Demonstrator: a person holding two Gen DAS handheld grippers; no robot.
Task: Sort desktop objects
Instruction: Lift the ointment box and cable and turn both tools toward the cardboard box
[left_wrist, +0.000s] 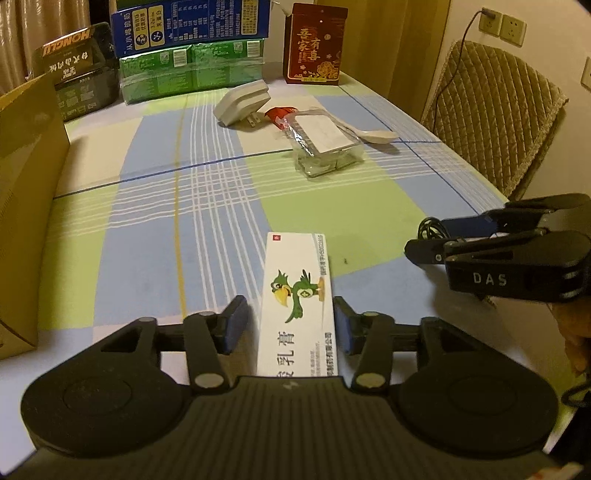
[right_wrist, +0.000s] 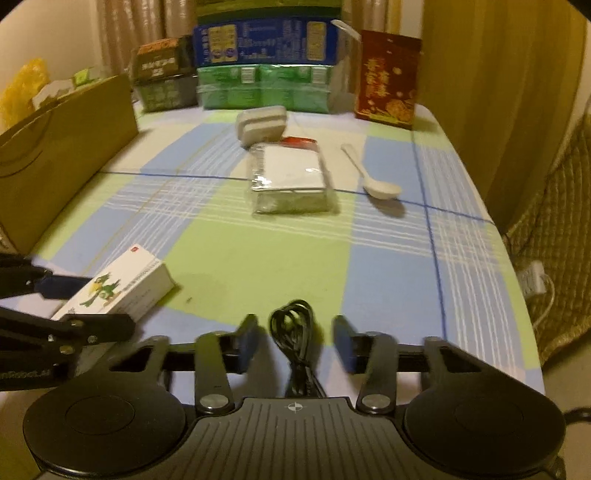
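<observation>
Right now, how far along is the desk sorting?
Nothing looks sorted yet. In hand: the left gripper has its jaws open around the white ointment box, not yet clamped; the right gripper is open around the black cable. Still left mid-table: the white charger, the clear packet, the red item behind it and the white spoon.

quilted chair (left_wrist: 495, 122) beside the table, wall sockets (left_wrist: 502, 24) above, beige curtains (right_wrist: 136, 22) behind
</observation>
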